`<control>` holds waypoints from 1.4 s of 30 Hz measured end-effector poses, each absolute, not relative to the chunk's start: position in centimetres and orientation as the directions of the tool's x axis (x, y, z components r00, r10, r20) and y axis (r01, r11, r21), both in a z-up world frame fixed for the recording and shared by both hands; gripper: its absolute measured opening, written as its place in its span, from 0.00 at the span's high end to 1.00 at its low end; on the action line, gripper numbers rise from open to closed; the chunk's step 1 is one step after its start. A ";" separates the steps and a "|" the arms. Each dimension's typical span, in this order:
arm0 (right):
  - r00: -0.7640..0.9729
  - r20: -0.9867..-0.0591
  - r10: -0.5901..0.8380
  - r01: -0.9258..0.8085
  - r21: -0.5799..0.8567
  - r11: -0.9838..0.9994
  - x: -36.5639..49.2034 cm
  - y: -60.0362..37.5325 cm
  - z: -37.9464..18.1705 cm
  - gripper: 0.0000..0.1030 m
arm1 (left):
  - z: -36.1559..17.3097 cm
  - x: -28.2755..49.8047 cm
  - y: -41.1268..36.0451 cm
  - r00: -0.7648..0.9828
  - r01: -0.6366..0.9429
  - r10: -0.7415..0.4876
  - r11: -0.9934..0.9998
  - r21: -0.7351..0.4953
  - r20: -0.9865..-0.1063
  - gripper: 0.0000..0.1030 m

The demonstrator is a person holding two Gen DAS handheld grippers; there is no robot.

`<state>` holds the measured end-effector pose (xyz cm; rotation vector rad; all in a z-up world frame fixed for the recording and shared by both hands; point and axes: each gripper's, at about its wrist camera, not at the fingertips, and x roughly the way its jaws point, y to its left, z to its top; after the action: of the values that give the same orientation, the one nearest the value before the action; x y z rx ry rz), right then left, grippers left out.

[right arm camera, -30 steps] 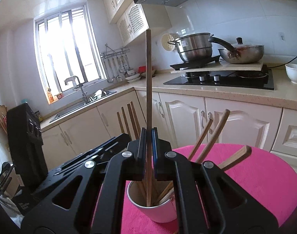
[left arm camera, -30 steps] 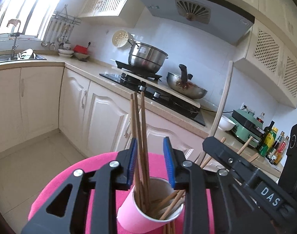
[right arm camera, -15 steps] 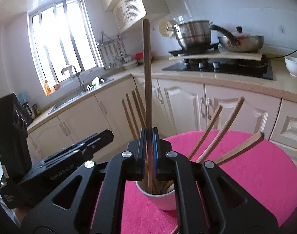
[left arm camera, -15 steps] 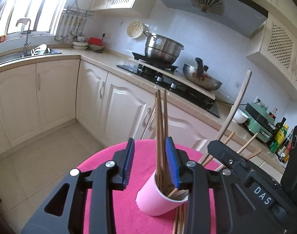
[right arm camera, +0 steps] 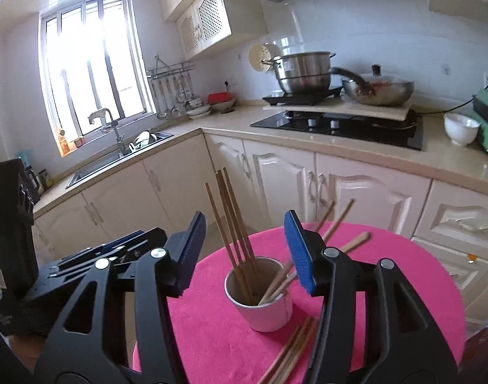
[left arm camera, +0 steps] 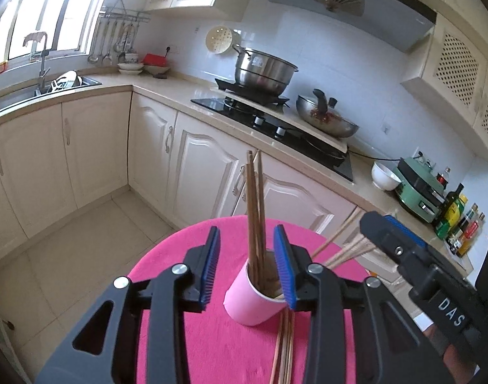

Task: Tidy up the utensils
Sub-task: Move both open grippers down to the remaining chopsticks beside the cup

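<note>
A pale pink cup (left arm camera: 248, 302) (right arm camera: 266, 300) stands on a round table with a pink cloth (left arm camera: 231, 352) (right arm camera: 388, 288). Several wooden chopsticks (left arm camera: 255, 211) (right arm camera: 232, 224) stand in it, some upright, some leaning right. More chopsticks (left arm camera: 284, 348) (right arm camera: 292, 355) lie on the cloth in front of the cup. My left gripper (left arm camera: 246, 267) is open and empty, jaws either side of the upright chopsticks. My right gripper (right arm camera: 244, 249) is open and empty, above the cup; it also shows in the left wrist view (left arm camera: 400, 243).
Cream kitchen cabinets (right arm camera: 340, 192) and a counter with a black hob (right arm camera: 340, 124), a steel pot (right arm camera: 303, 73) and a wok (right arm camera: 381, 91) run behind the table. A sink (right arm camera: 116, 160) lies under the window at left. A white bowl (right arm camera: 461, 128) stands at right.
My right gripper opened and let go of the long chopstick, which now stands in the cup. Both grippers pulled back and up from the cup.
</note>
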<state>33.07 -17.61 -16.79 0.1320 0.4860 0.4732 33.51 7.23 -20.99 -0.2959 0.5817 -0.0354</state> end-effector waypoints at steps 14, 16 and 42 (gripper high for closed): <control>0.766 -0.562 0.312 -0.195 0.259 0.946 26.8 -23.4 -18.0 0.51 | -23.5 30.3 3.7 0.680 0.045 -0.198 0.972 -0.230 -0.706 0.62; 0.746 -0.596 0.298 -0.160 0.274 0.948 26.5 -24.0 -19.2 0.51 | -24.8 30.4 3.0 0.631 0.065 -0.218 0.971 -0.230 -0.745 0.62; 0.459 -0.839 0.291 0.023 0.339 0.940 27.9 -26.1 -31.0 0.51 | -38.8 34.9 -3.1 0.204 0.188 -0.160 0.975 -0.121 -0.966 0.62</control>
<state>27.88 -26.09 -31.00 0.3233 1.0858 0.1688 34.94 -3.09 -38.80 0.0247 1.3436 -0.2423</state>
